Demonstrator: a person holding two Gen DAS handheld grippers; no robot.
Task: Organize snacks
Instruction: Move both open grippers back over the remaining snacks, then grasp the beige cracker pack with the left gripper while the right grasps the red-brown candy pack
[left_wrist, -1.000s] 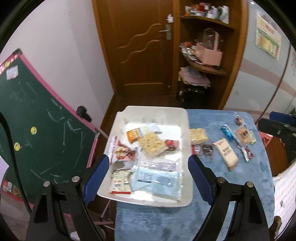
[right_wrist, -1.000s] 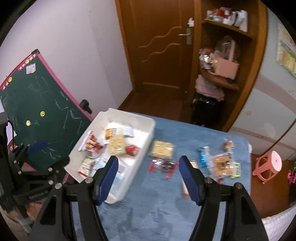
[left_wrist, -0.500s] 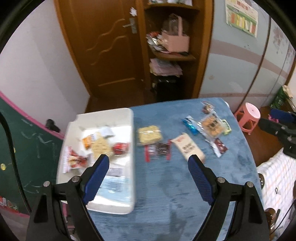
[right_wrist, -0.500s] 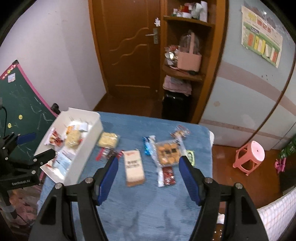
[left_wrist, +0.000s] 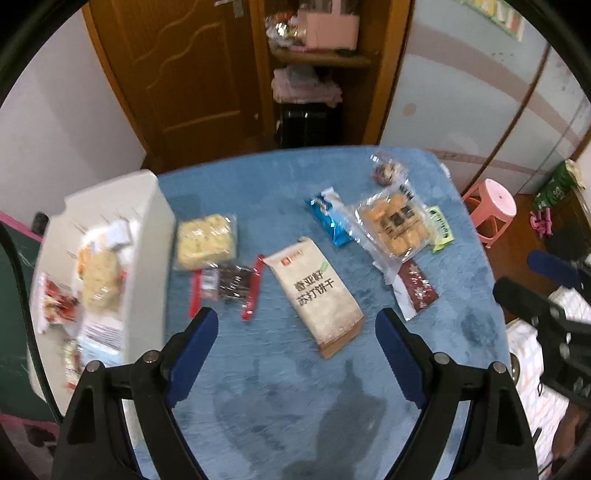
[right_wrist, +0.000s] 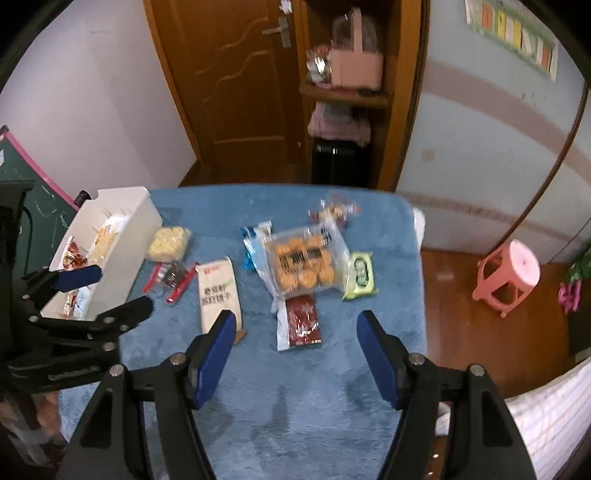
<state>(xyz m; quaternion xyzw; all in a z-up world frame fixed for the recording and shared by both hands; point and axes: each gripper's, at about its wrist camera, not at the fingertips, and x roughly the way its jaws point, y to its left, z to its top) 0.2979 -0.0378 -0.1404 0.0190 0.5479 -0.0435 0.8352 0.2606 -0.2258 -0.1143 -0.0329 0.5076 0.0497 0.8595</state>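
We hold the left gripper (left_wrist: 295, 328) with its blue-padded jaws standing wide apart and nothing between them, angled down over a table covered in blue cloth (left_wrist: 288, 417). Just beyond its fingertips lies a tan cracker packet (left_wrist: 316, 293) with dark printed characters, flat on the cloth and slanted. To the left of that packet sits a small clear packet with red ends (left_wrist: 225, 286), and just past it a clear pack of pale yellow biscuits (left_wrist: 206, 242). At the table's left edge stands a white bin (left_wrist: 147, 236), already holding several snack packets (left_wrist: 98, 275).

We hold the right gripper (right_wrist: 297, 332) the same way, jaws spread and empty, above the cloth. Straight ahead of it lies a dark red sachet (right_wrist: 301, 323) with a clear border, its near end reaching roughly between the fingertips though lower down on the table. Touching the sachet's far end is a large clear bag of round golden cookies (right_wrist: 303, 262). A blue foil packet (right_wrist: 253, 245) lies against the bag's left side, a pale green packet (right_wrist: 360, 273) just beside its right, and a small clear wrapped snack (right_wrist: 334, 212) near the table's far edge.

Off the table to the right, a pink plastic stool (right_wrist: 509, 273) stands on a wooden floor. Behind the table we see a brown wooden door (right_wrist: 236, 81) and open shelves holding a pink basket (right_wrist: 356, 62).
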